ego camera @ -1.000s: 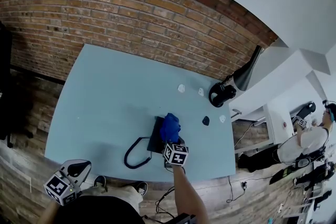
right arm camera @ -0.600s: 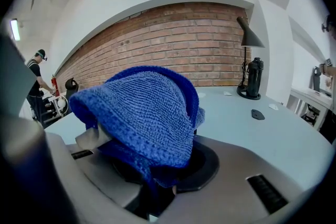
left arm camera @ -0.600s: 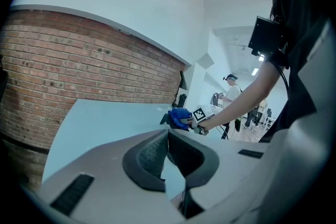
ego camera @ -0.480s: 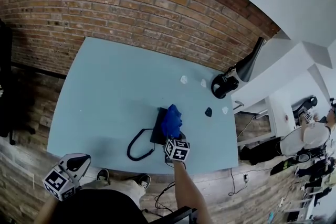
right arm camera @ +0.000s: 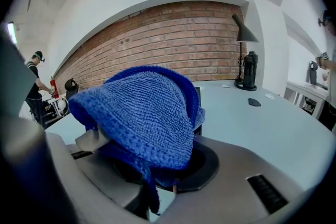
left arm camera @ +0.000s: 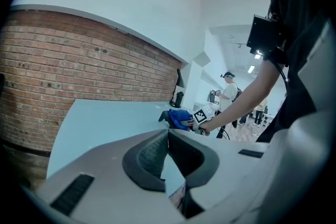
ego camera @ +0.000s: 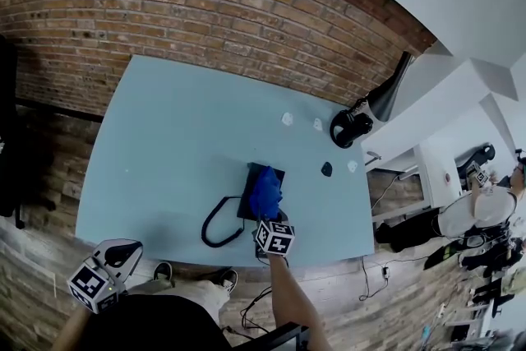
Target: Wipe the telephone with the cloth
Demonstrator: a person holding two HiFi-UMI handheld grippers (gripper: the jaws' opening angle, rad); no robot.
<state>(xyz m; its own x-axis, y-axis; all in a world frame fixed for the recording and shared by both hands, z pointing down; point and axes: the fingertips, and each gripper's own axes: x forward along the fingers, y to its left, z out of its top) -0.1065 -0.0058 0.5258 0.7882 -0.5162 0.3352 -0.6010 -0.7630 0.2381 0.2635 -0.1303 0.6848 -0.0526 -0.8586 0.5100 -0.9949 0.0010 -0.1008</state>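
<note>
A black telephone [ego camera: 253, 178] lies near the front edge of the pale blue table [ego camera: 173, 144], its coiled cord [ego camera: 215, 226] looping to the left. A blue knitted cloth [ego camera: 265, 191] rests on top of it, held by my right gripper [ego camera: 269, 219], which is shut on the cloth [right arm camera: 149, 113]; the cloth fills the right gripper view and hides most of the phone. My left gripper [ego camera: 123, 257] hangs off the table's front left corner, shut and empty [left arm camera: 168, 149]. The left gripper view shows the cloth [left arm camera: 180, 117] far off.
A black lamp [ego camera: 362, 121] stands at the table's far right corner. Small white scraps [ego camera: 286, 118] and a small black item [ego camera: 326, 169] lie on the right side. A brick wall [ego camera: 205, 4] runs behind the table. A person [ego camera: 485, 210] stands far right.
The right gripper and cloth have slid slightly nearer along the phone. The left gripper has stayed at the front left corner.
</note>
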